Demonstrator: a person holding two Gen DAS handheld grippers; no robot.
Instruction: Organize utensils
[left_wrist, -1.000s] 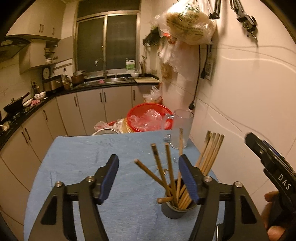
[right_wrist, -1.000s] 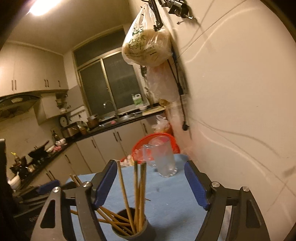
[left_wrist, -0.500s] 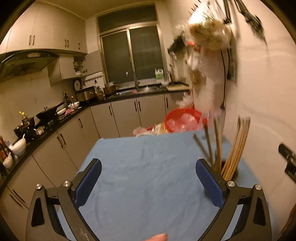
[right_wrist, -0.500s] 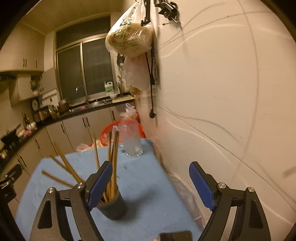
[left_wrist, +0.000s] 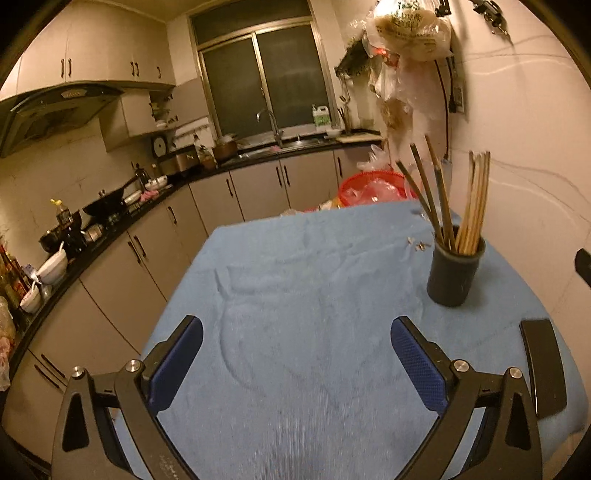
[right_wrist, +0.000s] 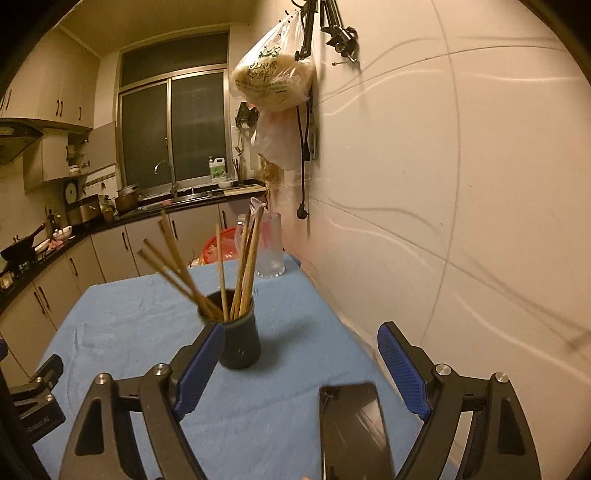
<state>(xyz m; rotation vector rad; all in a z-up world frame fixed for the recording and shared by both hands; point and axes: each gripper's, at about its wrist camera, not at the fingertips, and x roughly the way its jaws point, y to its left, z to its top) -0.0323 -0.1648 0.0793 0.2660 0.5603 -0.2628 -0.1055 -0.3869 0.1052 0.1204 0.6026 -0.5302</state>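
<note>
While chopsticks (left_wrist: 474, 199) stand in the cup (left_wrist: 455, 275) far right, left gripper (left_wrist: 295, 363) and right gripper (right_wrist: 301, 363) gape apart, empty.

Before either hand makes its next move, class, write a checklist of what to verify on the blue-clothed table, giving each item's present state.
1. Left tongs open, nothing between them: ok.
2. Right tongs open and empty: ok.
3. Dark round cup standing upright on the blue cloth: ok.
4. Wooden chopsticks all inside the cup: ok, though some splay sideways.
5. Black flat phone lying beneath the right tongs, clear of the path: not ok.
6. Small bits beside the cup identified: cannot tell.
</note>
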